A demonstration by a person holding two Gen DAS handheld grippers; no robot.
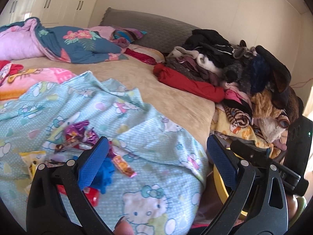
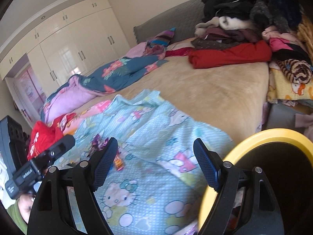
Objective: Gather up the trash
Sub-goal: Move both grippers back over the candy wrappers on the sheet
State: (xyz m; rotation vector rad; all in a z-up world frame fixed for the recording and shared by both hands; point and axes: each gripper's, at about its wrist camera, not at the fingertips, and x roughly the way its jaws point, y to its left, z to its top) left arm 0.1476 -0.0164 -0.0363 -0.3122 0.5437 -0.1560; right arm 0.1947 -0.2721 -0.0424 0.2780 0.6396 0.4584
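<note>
Candy wrappers (image 1: 78, 137) scattered in a loose cluster on the Hello Kitty sheet (image 1: 148, 137), near the bed's foot edge: purple foil pieces, an orange wrapper (image 1: 125, 164), a yellow packet (image 1: 32, 159), a crumpled blue scrap (image 1: 106, 171), something red (image 1: 93, 194) partly hidden behind the left finger. All loose, none picked up. Left tongs (image 1: 158, 164) released, spread wide, empty, hovering just over the cluster with the left pad next to the blue scrap. Right tongs (image 2: 156, 164) also released and empty, just beside the yellow-rimmed bin (image 2: 260, 135) at the bed's edge. Clothes pile (image 1: 234, 72) and floral duvet (image 1: 78, 41) farther up the bed, well apart from the trash. Step in hand, likely: reach for the first wrapper, nothing collected yet as far as visible. Next move calls for lowering left tongs onto one piece, probably blue scrap or orange wrapper, pinching without catching the sheet, then carrying across to the bin. Risk: thin foil slipping, fabric pinched along.
</note>
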